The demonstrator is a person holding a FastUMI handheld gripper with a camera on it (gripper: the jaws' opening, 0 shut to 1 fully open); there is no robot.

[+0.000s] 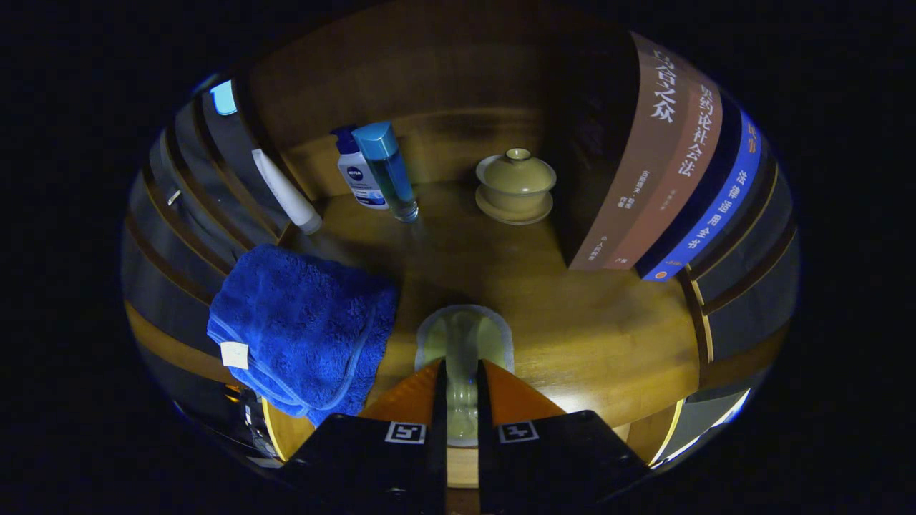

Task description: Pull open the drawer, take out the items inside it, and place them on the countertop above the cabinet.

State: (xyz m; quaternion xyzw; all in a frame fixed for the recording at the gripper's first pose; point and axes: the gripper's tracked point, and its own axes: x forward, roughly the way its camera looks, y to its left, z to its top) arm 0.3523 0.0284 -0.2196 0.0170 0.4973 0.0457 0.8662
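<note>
The gripper (461,372) hung over the wooden surface (572,315), its jaws drawn close and clamped on a pale green ceramic piece (464,336), seemingly a small spoon or dish, whose rounded end lay just ahead of the fingertips (422,390) and low over the wood; whether it touched the wood could not be told. Just to the left of the jaws a folded blue towel (300,325) lay with one corner hanging over the near edge, close beside the held piece. Beyond the jaws, well apart from them, stood one lidded tea bowl on its saucer (515,184). To its left two bottles stood together at the back, a white one with a blue pump (358,175) and a clear blue one (390,172) leaning in front of it. A white tube (286,192) rested slanted against the left wall. On the right, three books (673,157) stood upright side by side, their spines facing the gripper.
</note>
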